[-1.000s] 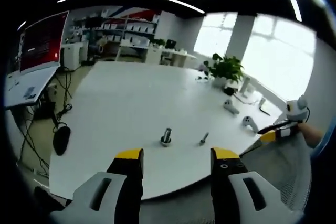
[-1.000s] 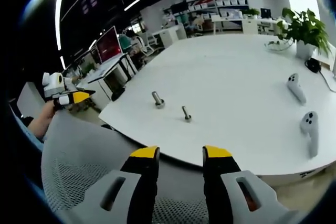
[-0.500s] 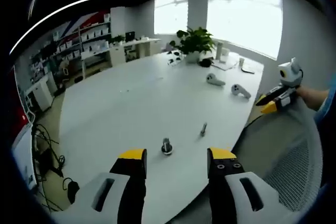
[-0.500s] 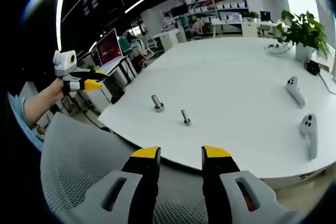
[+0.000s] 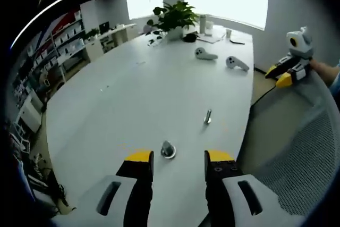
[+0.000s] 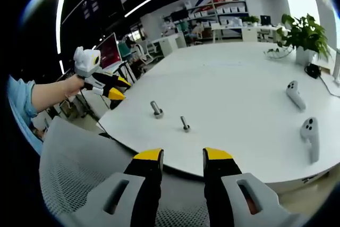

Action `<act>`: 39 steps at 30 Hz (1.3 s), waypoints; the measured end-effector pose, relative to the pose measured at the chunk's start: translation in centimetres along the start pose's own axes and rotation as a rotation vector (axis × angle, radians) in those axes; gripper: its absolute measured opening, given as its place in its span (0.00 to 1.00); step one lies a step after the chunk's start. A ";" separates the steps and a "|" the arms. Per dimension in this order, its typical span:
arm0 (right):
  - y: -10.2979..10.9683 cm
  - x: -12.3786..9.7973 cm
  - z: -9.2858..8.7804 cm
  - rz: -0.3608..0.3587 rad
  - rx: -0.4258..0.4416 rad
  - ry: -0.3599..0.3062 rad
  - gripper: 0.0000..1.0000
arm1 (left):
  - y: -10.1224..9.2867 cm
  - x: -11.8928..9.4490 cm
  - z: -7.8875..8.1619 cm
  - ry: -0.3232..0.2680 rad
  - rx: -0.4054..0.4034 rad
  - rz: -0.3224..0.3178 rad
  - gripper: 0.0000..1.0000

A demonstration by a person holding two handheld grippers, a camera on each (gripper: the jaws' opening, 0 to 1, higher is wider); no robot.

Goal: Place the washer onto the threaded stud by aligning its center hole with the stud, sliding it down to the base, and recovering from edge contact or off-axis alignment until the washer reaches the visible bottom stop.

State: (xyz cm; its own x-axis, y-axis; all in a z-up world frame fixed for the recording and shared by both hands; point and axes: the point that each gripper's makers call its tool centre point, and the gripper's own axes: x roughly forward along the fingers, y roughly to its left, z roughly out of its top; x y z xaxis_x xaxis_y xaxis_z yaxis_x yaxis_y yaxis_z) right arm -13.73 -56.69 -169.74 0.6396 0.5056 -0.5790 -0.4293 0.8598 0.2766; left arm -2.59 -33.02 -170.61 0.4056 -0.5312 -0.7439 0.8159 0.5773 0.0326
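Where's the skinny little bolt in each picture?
Left gripper view: the thin stud stands on the white table, right of centre, up and right of the fatter stud.
Right gripper view: the thin stud stands near the middle, just right of the fatter stud.
Shared landmark: the potted plant at the table's far side.

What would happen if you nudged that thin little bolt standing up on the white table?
The thin bolt stands upright on a small base, so it would probably tip easily. Once down, its round shank would likely roll on the smooth table. It looks like metal, so probably stiff.
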 end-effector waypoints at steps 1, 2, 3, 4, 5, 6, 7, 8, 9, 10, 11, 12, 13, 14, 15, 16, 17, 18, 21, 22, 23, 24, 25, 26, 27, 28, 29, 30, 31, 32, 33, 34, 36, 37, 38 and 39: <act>0.0 0.0 0.0 -0.001 0.000 -0.001 0.32 | 0.2 0.6 -0.1 0.010 0.008 -0.003 0.36; 0.0 0.0 0.0 0.000 0.001 -0.002 0.32 | 0.3 1.1 -0.3 0.021 0.011 -0.007 0.36; 0.0 0.0 0.0 -0.001 0.001 -0.001 0.32 | 0.5 1.7 -0.4 0.033 0.012 -0.009 0.35; -0.2 0.0 0.1 -0.014 0.003 -0.005 0.33 | 0.5 2.0 -0.5 0.040 0.011 -0.013 0.35; -0.3 -0.1 0.2 -0.024 0.002 -0.015 0.33 | 0.4 2.4 -0.6 0.052 -0.003 -0.029 0.34; -0.4 -0.1 0.3 -0.025 0.003 -0.019 0.33 | 0.1 2.7 -0.6 0.058 -0.013 -0.044 0.33; -0.3 -0.1 0.3 -0.022 0.005 -0.019 0.33 | 0.2 3.2 -0.6 0.061 -0.010 -0.050 0.33; -0.2 0.0 0.2 -0.018 0.005 -0.014 0.33 | 0.2 3.4 -0.6 0.066 -0.001 -0.049 0.32; -0.2 0.0 0.2 -0.016 0.004 -0.010 0.33 | 0.3 3.8 -0.8 0.077 0.012 -0.049 0.32; -0.2 0.0 0.2 -0.016 0.005 -0.011 0.33 | 0.4 4.1 -0.9 0.084 0.017 -0.052 0.32; -0.2 0.0 0.2 -0.014 0.008 -0.011 0.33 | 0.5 4.6 -1.1 0.096 0.023 -0.064 0.31; -0.1 0.0 0.1 -0.013 0.013 -0.010 0.33 | 0.6 4.9 -1.3 0.107 0.022 -0.065 0.30; -0.1 0.0 0.1 -0.013 0.023 -0.008 0.33 | 0.9 5.2 -1.5 0.120 0.025 -0.060 0.29; -0.2 0.0 0.0 -0.012 0.030 -0.008 0.33 | 1.3 5.4 -1.7 0.132 0.033 -0.052 0.27; -0.2 0.0 0.1 -0.014 0.033 -0.010 0.33 | 1.7 5.8 -1.8 0.138 0.037 -0.045 0.26; -0.2 0.0 0.1 -0.014 0.032 -0.009 0.33 | 1.9 6.0 -1.8 0.141 0.037 -0.043 0.25; -0.2 0.0 0.1 -0.015 0.031 -0.008 0.33 | 2.1 6.3 -2.0 0.149 0.039 -0.042 0.24; -0.2 0.0 0.1 -0.014 0.029 -0.007 0.33 | 2.4 6.6 -2.1 0.159 0.039 -0.040 0.24; -0.2 0.0 0.0 -0.012 0.026 -0.005 0.33 | 2.6 7.1 -2.4 0.182 0.041 -0.042 0.24; -0.2 0.0 0.0 -0.012 0.025 -0.003 0.33 | 2.6 7.3 -2.4 0.184 0.040 -0.047 0.24; -0.2 0.0 0.0 -0.011 0.025 -0.004 0.33 | 2.7 7.5 -2.6 0.188 0.038 -0.051 0.24; -0.2 0.0 0.0 -0.012 0.026 -0.004 0.33 | 2.6 7.8 -2.7 0.194 0.038 -0.053 0.24; -0.2 0.0 0.0 -0.012 0.026 -0.005 0.33 | 2.5 7.9 -2.8 0.198 0.041 -0.055 0.24; -0.2 0.0 0.0 -0.012 0.025 -0.004 0.33 | 2.5 8.2 -2.8 0.202 0.045 -0.057 0.24; -0.2 0.0 0.0 -0.012 0.025 -0.005 0.32 | 2.5 8.4 -2.8 0.205 0.049 -0.059 0.24; -0.2 0.0 0.1 -0.013 0.025 -0.006 0.32 | 2.5 8.5 -2.8 0.208 0.052 -0.062 0.24; -0.2 0.0 0.1 -0.013 0.026 -0.006 0.32 | 2.4 8.6 -2.8 0.209 0.053 -0.063 0.24; -0.2 0.0 0.1 -0.013 0.026 -0.007 0.32 | 2.4 8.7 -2.8 0.209 0.053 -0.066 0.24; -0.2 0.0 0.1 -0.014 0.026 -0.007 0.32 | 2.3 8.9 -2.8 0.210 0.053 -0.069 0.24; -0.2 0.0 0.1 -0.014 0.026 -0.008 0.32 | 2.3 9.1 -2.8 0.209 0.053 -0.072 0.24; -0.2 0.0 0.1 -0.015 0.025 -0.007 0.32 | 2.2 9.2 -2.8 0.210 0.054 -0.076 0.24; -0.2 0.0 0.1 -0.015 0.025 -0.007 0.32 | 2.1 9.3 -2.8 0.211 0.054 -0.084 0.24; -0.2 0.0 0.1 -0.015 0.025 -0.006 0.32 | 1.9 9.7 -3.0 0.219 0.046 -0.097 0.23; -0.2 0.0 0.1 -0.015 0.025 -0.005 0.32 | 1.8 9.8 -3.3 0.232 0.050 -0.100 0.21; -0.2 0.0 0.0 -0.016 0.025 -0.005 0.32 | 1.8 9.9 -3.4 0.236 0.055 -0.100 0.18; -0.3 0.0 0.0 -0.017 0.026 -0.005 0.32 | 2.0 10.2 -3.5 0.240 0.066 -0.094 0.18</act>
State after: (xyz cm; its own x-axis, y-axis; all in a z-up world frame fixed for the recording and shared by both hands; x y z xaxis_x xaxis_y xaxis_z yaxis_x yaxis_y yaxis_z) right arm -13.57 -56.89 -169.80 0.6500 0.4914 -0.5797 -0.4016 0.8697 0.2870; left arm 1.71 -35.10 -180.43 0.2236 -0.4136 -0.8825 0.8735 0.4869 -0.0068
